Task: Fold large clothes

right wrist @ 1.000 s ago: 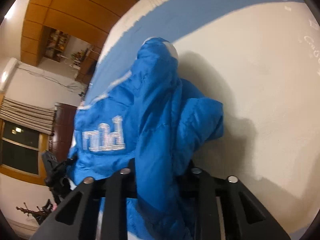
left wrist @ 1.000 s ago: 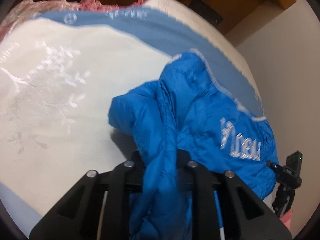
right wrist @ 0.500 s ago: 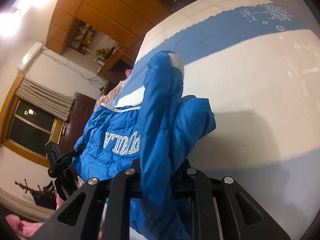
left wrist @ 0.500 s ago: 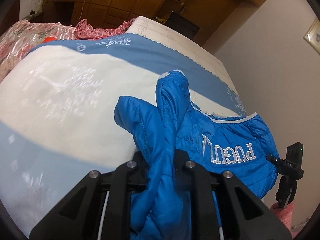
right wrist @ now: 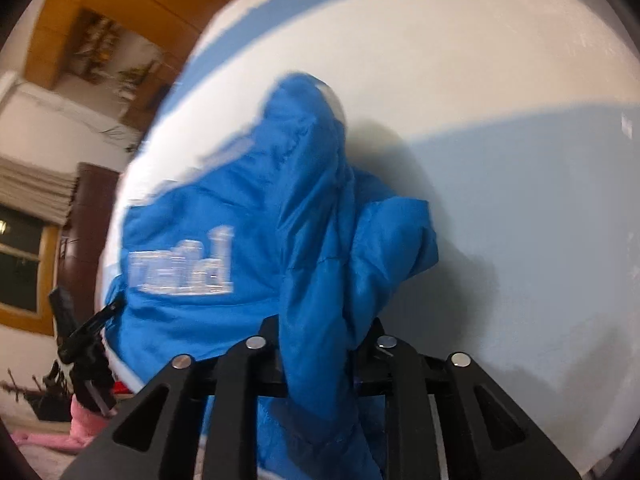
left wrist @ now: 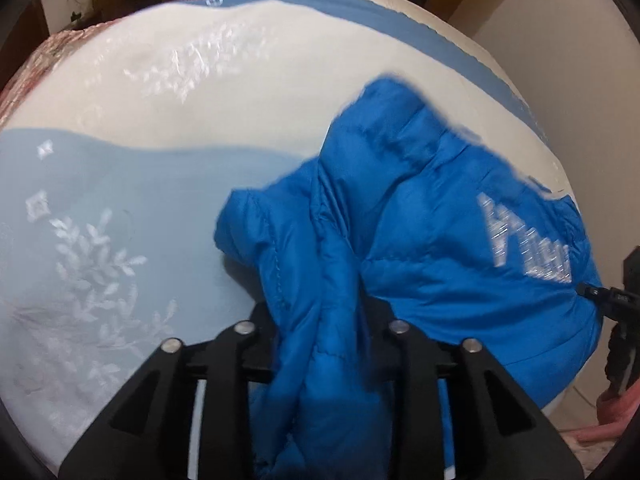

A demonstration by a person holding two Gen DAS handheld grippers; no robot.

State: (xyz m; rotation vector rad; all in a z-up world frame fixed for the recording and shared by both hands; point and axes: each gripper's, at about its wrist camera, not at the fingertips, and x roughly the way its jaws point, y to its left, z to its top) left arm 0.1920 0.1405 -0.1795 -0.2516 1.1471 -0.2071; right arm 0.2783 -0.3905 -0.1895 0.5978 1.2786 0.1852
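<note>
Bed (left wrist: pixel 472 40) under a cream and pale-blue bedspread (left wrist: pixel 168 200) with white leaf embroidery; blue quilted jacket (left wrist: pixel 420 220) lying partly on it.

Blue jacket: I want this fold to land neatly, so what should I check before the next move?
1. Left gripper grips the blue jacket: cannot tell; jaws have just been opening, fabric between them.
2. Right gripper grips it: ok; fabric pinched, though jaws have just been opening.
3. Jacket over the bed cover: ok.
4. Lettering facing up: ok.
5. Fabric lying flat: not ok, bunched.
</note>
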